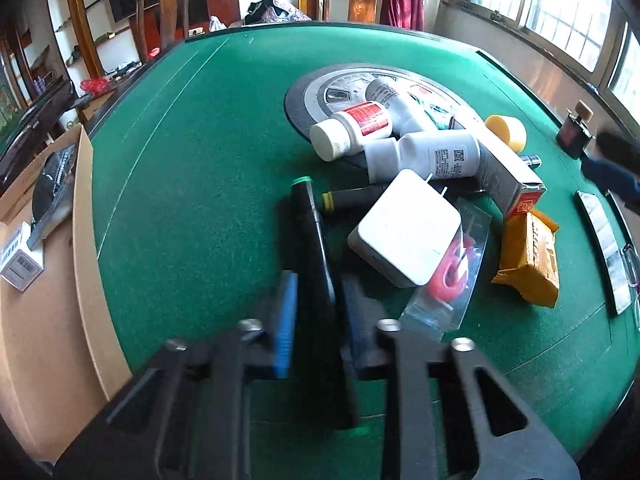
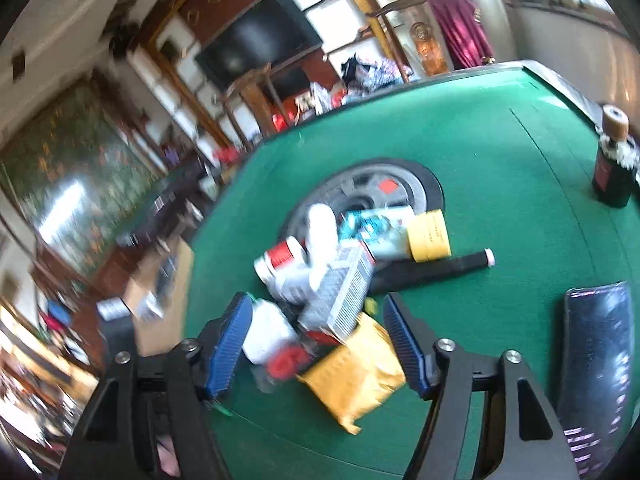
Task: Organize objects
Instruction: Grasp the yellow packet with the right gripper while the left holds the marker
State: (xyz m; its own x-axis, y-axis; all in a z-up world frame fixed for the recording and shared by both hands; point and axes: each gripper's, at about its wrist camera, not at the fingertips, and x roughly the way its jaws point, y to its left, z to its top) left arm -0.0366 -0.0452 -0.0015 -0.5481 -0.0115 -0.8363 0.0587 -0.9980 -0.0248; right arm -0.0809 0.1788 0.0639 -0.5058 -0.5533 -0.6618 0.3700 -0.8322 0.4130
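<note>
Low in the left wrist view, the left gripper (image 1: 316,312) is clenched on a slim black pen-like stick (image 1: 314,240) with a green tip, beside the white charger (image 1: 404,228). Lifted carelessly, the stick could drag the charger and the bottles (image 1: 424,152) heaped above it. At the bottom of the right wrist view, the right gripper (image 2: 320,344) stands released, straddling the yellow packet (image 2: 356,376); it might nudge the grey box (image 2: 340,292) leaning there.
</note>
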